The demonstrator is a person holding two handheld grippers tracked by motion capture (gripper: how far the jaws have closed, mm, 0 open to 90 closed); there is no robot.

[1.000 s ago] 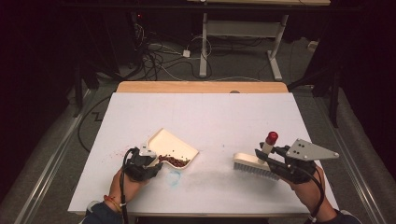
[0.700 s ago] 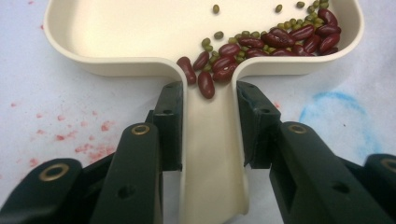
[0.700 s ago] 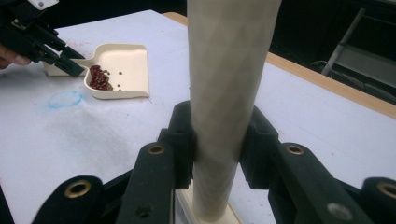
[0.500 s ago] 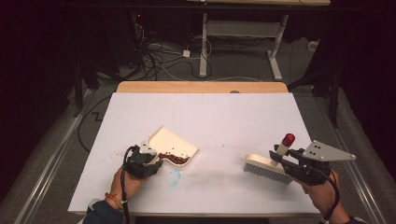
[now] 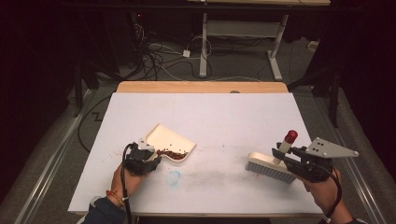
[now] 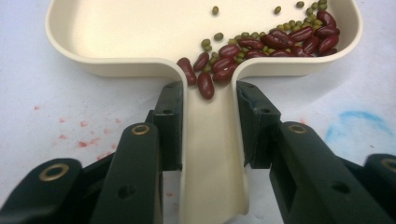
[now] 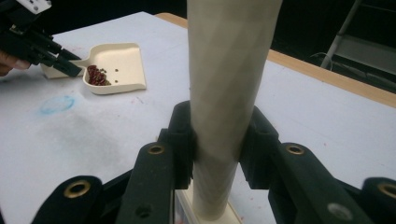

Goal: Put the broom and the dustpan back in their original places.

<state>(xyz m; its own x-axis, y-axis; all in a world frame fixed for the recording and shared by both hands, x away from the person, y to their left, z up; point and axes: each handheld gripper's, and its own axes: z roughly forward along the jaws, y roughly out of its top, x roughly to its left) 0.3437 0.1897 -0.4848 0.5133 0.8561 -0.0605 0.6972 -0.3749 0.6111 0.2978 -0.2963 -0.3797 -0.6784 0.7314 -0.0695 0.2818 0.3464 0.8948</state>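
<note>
Jaws of the left gripper [image 6: 208,116] are clamping the stiff, light dustpan [image 6: 140,42] handle; the right gripper [image 7: 217,140] is squeezing the rigid brush [image 5: 271,168] handle between its 2 jaws.

Bright table, dark surroundings, soft focus

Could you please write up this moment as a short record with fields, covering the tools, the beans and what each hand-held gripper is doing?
Surface: white table top
Dustpan: cream dustpan, lying on the table at the person's left
Contents: red kidney beans and small green beans, heaped in one corner near the handle
Left hand-held gripper: shut on the dustpan's handle
Brush: cream brush with a red-tipped handle, bristles down, at the person's right
Right hand-held gripper: shut on the brush's handle
Marks: blue smudge in front of the dustpan
</note>
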